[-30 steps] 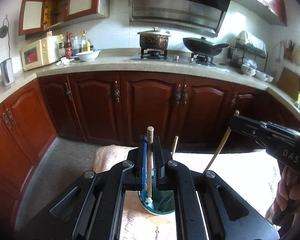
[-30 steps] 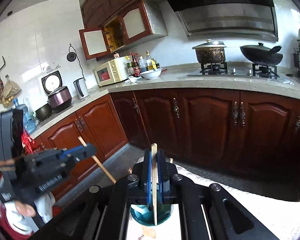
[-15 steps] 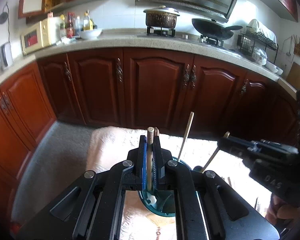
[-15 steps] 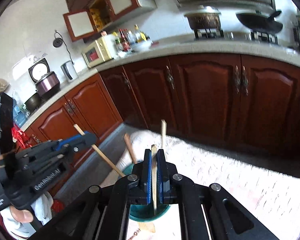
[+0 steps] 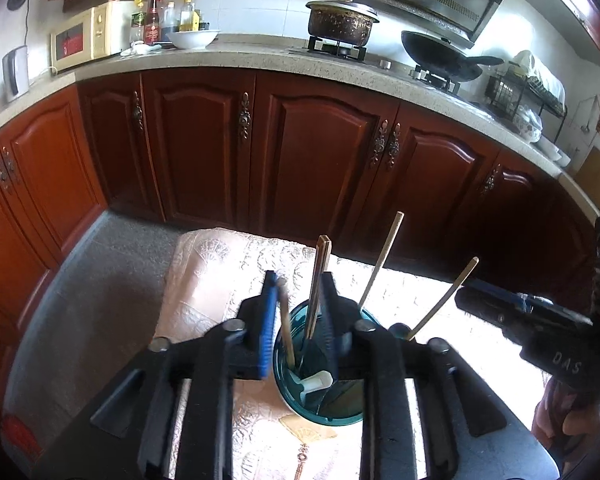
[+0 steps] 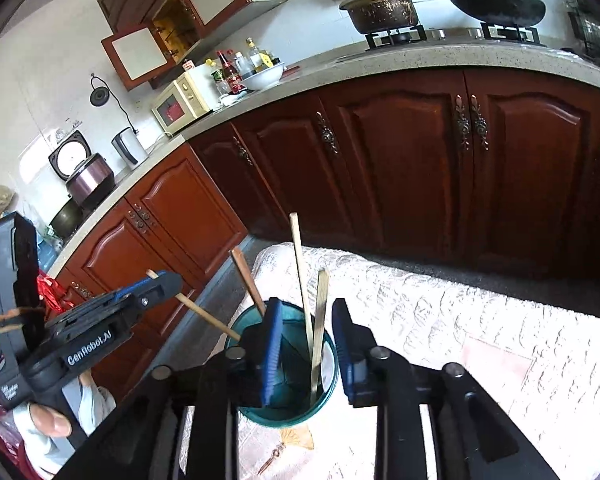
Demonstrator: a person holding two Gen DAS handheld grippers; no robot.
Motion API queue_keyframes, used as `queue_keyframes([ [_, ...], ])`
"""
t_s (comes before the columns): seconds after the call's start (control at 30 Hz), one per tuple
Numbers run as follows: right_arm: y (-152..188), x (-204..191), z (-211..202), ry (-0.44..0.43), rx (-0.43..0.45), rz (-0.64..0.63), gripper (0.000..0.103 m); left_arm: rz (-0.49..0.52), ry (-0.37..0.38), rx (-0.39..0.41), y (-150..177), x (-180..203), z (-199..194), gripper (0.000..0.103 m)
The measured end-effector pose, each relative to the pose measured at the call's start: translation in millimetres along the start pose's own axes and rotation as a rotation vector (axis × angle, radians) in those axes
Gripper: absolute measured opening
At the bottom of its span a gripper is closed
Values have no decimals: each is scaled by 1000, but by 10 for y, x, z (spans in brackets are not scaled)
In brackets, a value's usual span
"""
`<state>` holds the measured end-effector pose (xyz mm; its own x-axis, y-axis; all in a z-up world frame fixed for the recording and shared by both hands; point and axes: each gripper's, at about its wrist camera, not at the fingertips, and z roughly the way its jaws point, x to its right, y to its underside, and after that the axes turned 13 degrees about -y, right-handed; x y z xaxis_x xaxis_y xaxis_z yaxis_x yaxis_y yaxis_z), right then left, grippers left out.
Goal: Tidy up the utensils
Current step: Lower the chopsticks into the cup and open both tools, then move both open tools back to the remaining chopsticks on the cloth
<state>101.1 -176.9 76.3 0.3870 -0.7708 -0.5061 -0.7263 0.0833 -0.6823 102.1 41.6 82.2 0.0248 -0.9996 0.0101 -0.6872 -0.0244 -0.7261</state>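
Note:
A teal cup point(image 5: 320, 400) stands on a cloth-covered table point(image 5: 204, 272). Several wooden chopsticks point(image 5: 380, 260) lean in it, with a white spoon point(image 5: 316, 380) at the bottom. My left gripper point(image 5: 300, 320) is open above the cup; a wooden stick point(image 5: 286, 328) stands loose between its fingers. My right gripper point(image 6: 306, 344) is open over the same cup point(image 6: 284, 408), with a chopstick point(image 6: 319, 320) free between its fingers. Each gripper shows in the other's view, the right one point(image 5: 480, 296) and the left one point(image 6: 168, 280), each near a chopstick; whether they touch it is unclear there.
Dark red kitchen cabinets point(image 5: 320, 152) run behind the table under a stone counter point(image 5: 260, 60) with a pot, a wok, a bowl and a microwave. Grey floor point(image 5: 100, 260) lies between the table and the cabinets.
Both grippers have tilted down over the cup and opened. The stick in the left and the chopstick in the right were let go and now rest in the cup.

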Motion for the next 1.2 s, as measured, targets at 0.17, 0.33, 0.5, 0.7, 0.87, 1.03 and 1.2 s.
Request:
queue_keyframes([
  [0.17,123,-27,-80,1,-13,-12,35,-9,11,-2,39,-19,-101,34],
  [0.33,225,-73,-159,10,-11,-30,36,-9,-2,14,126,-10,-252,38],
  [0.5,330,-103,-219,27,-8,-33,39,-1,-19,37,206,23,-416,42],
  [0.7,421,-107,-289,62,-4,-28,43,17,-36,55,369,104,-541,49],
  [0.87,502,-133,-382,90,5,-37,44,28,-44,48,508,180,-572,50],
  [1.03,598,-147,-502,120,15,-48,45,46,-55,46,624,275,-607,50],
  [1.2,719,-141,-639,168,17,-68,45,63,-43,38,741,389,-640,50],
])
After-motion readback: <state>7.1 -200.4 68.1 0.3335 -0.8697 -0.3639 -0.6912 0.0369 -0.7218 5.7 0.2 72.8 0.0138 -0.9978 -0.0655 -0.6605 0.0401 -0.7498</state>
